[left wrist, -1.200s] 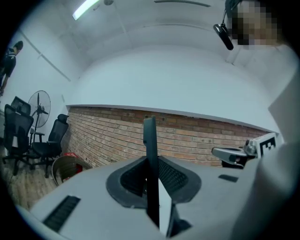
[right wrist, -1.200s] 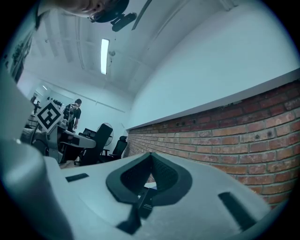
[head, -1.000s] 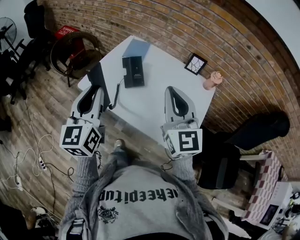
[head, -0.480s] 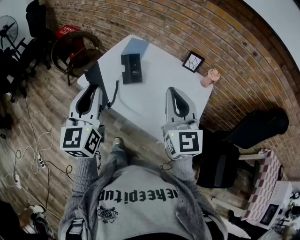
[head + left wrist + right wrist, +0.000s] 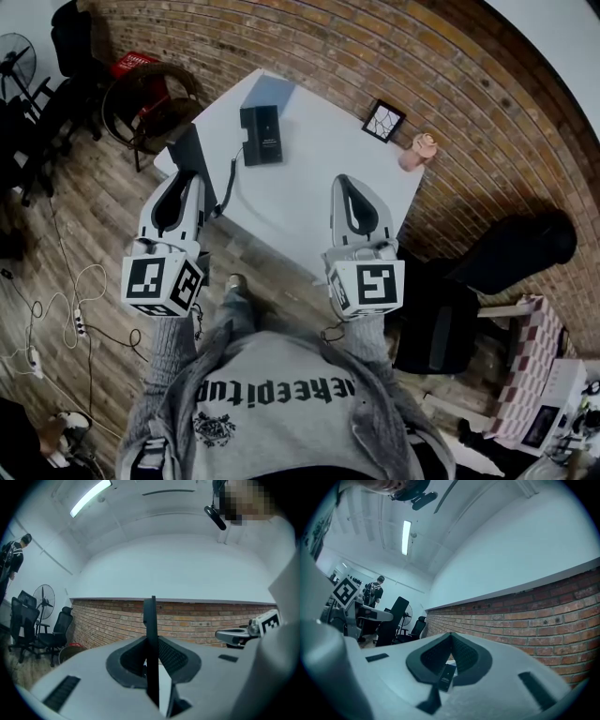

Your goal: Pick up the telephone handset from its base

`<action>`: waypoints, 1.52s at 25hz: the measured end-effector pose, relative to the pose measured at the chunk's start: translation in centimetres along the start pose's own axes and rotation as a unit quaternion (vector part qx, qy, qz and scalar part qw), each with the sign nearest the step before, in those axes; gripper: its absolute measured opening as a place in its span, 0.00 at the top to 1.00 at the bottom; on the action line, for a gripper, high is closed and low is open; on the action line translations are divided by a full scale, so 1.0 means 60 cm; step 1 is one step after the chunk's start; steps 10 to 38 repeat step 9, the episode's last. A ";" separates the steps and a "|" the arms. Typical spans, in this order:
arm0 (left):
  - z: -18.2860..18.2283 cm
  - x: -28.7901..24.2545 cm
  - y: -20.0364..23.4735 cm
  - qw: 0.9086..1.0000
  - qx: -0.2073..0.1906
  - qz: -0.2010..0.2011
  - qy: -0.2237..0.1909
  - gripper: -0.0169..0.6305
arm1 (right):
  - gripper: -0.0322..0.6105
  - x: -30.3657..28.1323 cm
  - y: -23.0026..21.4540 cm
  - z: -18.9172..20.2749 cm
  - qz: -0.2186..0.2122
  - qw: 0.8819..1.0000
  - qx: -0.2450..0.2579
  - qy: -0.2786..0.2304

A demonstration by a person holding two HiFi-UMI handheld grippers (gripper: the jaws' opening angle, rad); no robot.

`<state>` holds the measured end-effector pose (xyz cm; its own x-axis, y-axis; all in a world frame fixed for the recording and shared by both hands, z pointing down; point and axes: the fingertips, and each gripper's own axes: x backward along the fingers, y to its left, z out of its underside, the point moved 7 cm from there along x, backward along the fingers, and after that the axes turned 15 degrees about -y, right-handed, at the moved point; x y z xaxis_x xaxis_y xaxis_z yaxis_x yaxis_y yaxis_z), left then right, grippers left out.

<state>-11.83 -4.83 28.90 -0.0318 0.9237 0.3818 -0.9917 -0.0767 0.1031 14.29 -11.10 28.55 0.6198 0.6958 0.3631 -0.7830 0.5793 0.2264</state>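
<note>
My left gripper [image 5: 187,176] is shut on the black telephone handset [image 5: 193,150], which sticks out past its tips over the table's near left corner. A coiled cord [image 5: 231,180] runs from the handset to the black telephone base [image 5: 262,135] on the white table [image 5: 309,178]. In the left gripper view the handset [image 5: 150,616] stands edge-on between the pads of the left gripper [image 5: 151,641]. My right gripper [image 5: 345,180] hovers over the table's near edge, shut with nothing in it. In the right gripper view, the base [image 5: 447,676] shows below the closed tips of the right gripper [image 5: 451,634].
A small framed picture [image 5: 389,123] and a pink figurine [image 5: 418,153] stand near the table's far right corner by the brick wall. A black office chair [image 5: 511,262] is on the right. A round wooden rack [image 5: 150,103] and a fan [image 5: 14,61] stand to the left, with cables [image 5: 70,319] on the floor.
The table and base have slid slightly up and left in the head view as both grippers drew back a little. The left grip on the handset is unchanged.
</note>
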 end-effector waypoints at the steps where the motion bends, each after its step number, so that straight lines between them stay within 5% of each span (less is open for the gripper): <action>1: 0.000 0.001 -0.001 1.000 0.000 0.000 -0.001 0.87 | 0.95 0.001 0.000 0.000 0.000 1.000 0.000 0.000; 38: -0.003 -0.001 -0.003 1.000 0.002 0.003 -0.001 0.87 | 0.95 0.000 0.000 -0.003 0.001 1.000 0.001 0.003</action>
